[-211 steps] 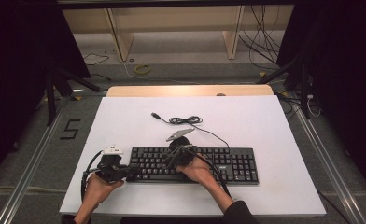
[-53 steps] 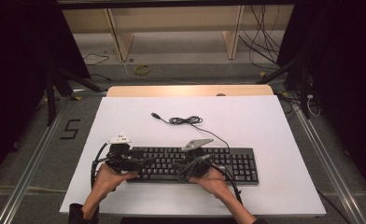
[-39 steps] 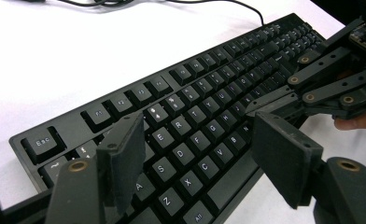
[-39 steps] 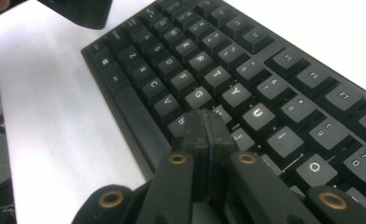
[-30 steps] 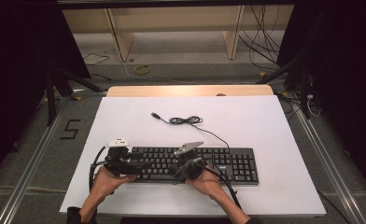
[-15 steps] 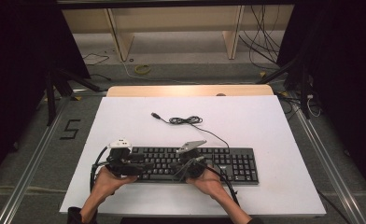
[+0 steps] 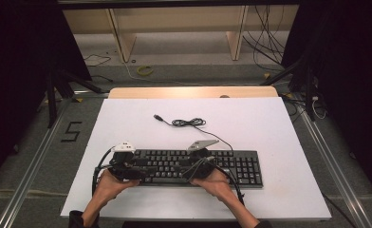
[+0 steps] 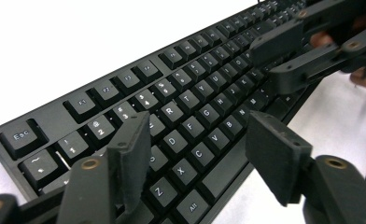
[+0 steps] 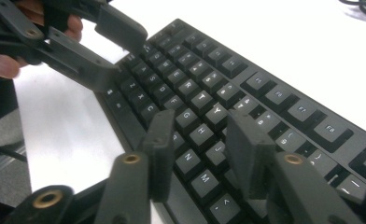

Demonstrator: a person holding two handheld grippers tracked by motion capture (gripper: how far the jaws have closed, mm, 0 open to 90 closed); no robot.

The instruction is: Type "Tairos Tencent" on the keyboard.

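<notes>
High view has the black keyboard [image 7: 193, 166] lying near the front edge of the white surface [image 7: 269, 123], its loose cable [image 7: 189, 122] coiled just behind. Left claw [image 8: 197, 156] hangs apart over the D/C keys, closing a little, nothing clamped. Right claw [image 9: 195, 149] has just been opening over G/H/J, nothing pinched either.

The setting is a laboratory recording station: a white surface [image 7: 269, 123] sits between aluminium floor rails [image 7: 30, 166], enclosed by black curtains [image 7: 18, 71], with loose cables [image 7: 265, 42], a taped floor numeral [image 7: 71, 131], and bare wooden shelving [image 7: 174, 23] behind.
</notes>
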